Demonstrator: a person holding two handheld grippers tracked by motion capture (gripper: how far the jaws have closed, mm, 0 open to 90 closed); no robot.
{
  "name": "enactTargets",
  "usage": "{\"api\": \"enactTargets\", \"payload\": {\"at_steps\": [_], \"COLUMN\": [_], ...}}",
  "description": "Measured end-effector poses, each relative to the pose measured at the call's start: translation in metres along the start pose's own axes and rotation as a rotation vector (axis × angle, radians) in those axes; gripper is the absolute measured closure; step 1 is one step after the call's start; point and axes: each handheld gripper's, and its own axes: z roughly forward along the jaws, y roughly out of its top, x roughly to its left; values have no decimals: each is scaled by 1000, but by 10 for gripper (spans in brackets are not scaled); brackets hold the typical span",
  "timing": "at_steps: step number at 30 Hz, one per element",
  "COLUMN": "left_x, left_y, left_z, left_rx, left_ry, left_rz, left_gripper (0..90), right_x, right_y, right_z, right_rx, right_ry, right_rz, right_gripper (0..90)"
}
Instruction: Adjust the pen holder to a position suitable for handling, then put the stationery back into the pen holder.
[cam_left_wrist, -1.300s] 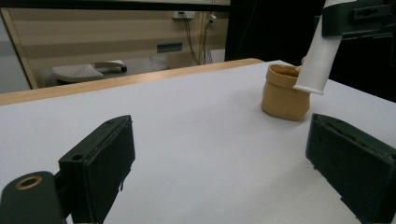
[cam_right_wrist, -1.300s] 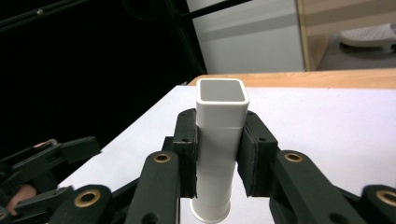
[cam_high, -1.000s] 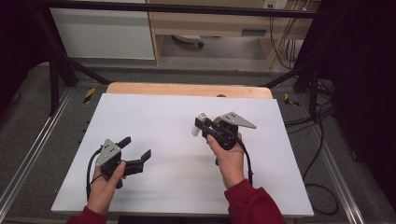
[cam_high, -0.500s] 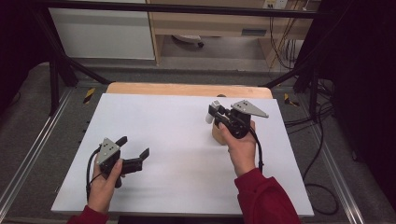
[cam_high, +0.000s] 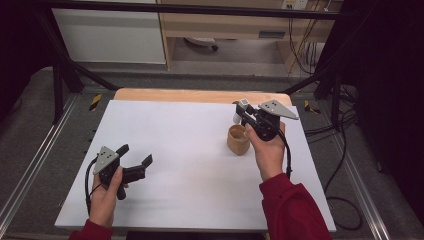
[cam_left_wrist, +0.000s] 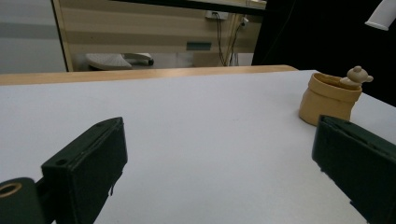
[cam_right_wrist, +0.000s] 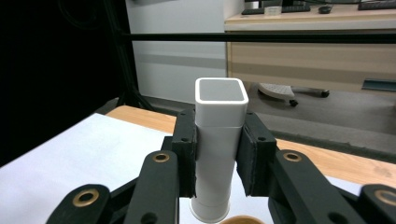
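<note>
Your right gripper (cam_high: 243, 111) has carried the white square tube (cam_right_wrist: 216, 149) from mid-table up and back to just above the tan pot (cam_high: 238, 139).

You have the tube pinched upright between the right jaws, its lower end hanging over the pot's mouth; lowering it in and letting go looks like what is left. Your left gripper (cam_high: 135, 161) rests near the front left of the white table (cam_high: 170, 130), jaws spread and empty. The pot sits near the far right of the table, with wide bare tabletop to its left.
</note>
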Motion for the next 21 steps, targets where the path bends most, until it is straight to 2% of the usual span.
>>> {"api": "enactTargets", "payload": {"at_steps": [4,10,13,16,21], "left_x": [-2,-3,-4,-6,-7], "left_y": [0,-2,-2,-3,-4], "left_z": [1,3,4,5,7], "left_rx": [4,20,28,37,44], "left_ry": [-4,-5,-4,-11,-21], "left_rz": [7,15,17,19,25], "left_gripper": [36,37,38,38,38], "right_x": [-3,-5,-6,-6,-8], "right_y": [0,-4,-11,-18,-23], "right_z": [2,8,13,16,21], "right_rx": [3,18,49,65,80], "right_ry": [-29,-45,-45,-42,-42], "right_rz": [-47,-83,-89,-79,-93], "right_gripper": [709,709,709,709,709]}}
